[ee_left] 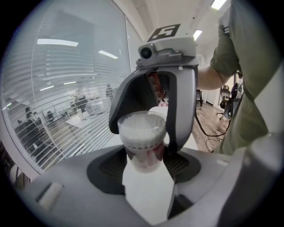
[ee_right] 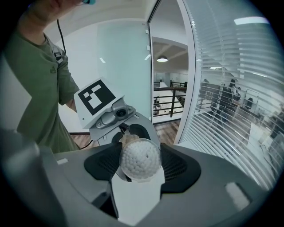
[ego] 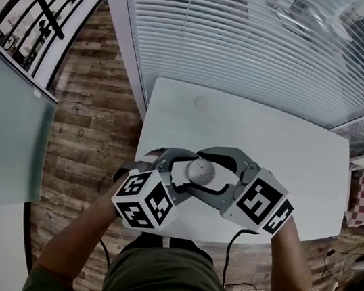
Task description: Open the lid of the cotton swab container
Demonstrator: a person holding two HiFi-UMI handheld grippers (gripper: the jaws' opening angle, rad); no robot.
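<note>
Cotton swab container (ego: 200, 172) | clamped in left hand-held gripper (ee_left: 144, 162) | also right hand-held gripper (ee_right: 141, 166)

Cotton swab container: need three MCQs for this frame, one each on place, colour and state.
1. Where is the cotton swab container?
A) On the wooden floor
B) Between the left tool and the right tool
C) On a chair

2. What colour is the table?
A) Black
B) Red
C) White

3. How do the left tool's jaws stand?
A) Closed on the container
B) Wide apart and empty
C) Out of view

Answers:
1 B: the head view shows both tools meeting on it over the table.
2 C: the tabletop is plain white in the head view.
3 A: the left gripper view shows the container pinched between its jaws.
</note>
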